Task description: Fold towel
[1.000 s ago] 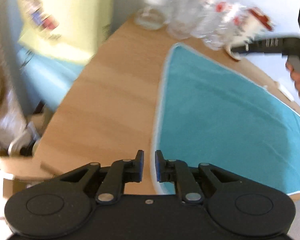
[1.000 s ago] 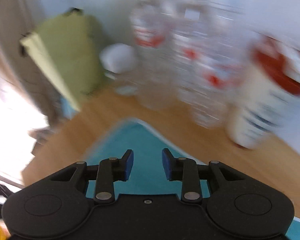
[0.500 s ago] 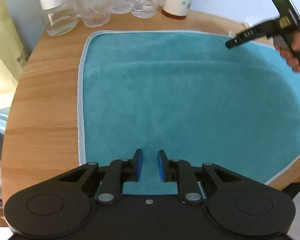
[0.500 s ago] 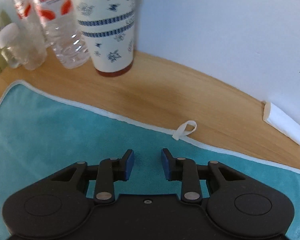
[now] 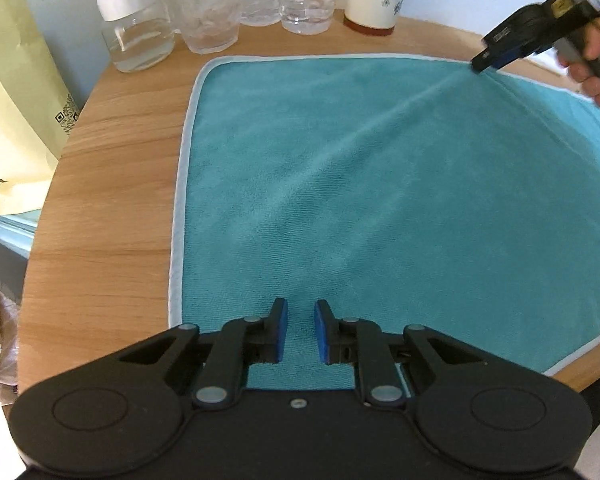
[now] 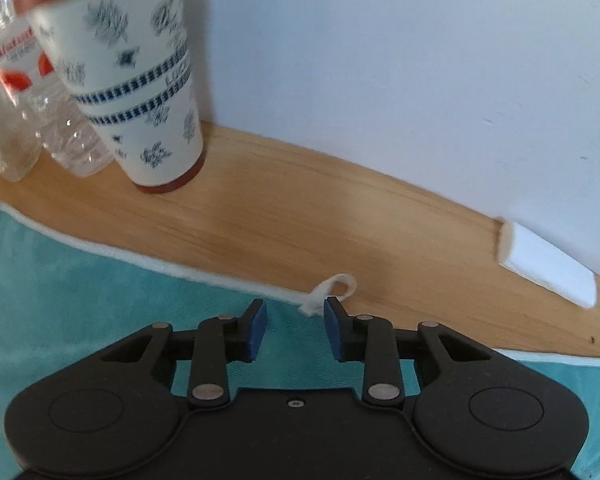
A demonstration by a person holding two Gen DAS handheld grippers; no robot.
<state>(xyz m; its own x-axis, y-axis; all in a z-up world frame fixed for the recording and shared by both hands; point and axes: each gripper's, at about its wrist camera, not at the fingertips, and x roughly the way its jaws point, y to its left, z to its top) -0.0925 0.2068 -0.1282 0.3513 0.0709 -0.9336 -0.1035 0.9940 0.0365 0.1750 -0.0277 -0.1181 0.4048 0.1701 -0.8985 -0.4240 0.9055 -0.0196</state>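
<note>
Teal towel (image 5: 380, 184) spread flat on the wooden table (image 5: 112, 184). Left gripper (image 5: 301, 330) over its near edge, jaws slightly parted, empty. Right gripper (image 6: 295, 330) at the far edge (hanging loop (image 6: 334, 290) just ahead), jaws wider apart, holding nothing; patterned cup (image 6: 136, 92) beyond-left

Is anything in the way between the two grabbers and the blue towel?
Nothing visible. The towel lies flat and bare on the table. The left gripper is open over its near edge, the right gripper open at the far edge by the hanging loop. The cup and bottles stand off the cloth.
</note>
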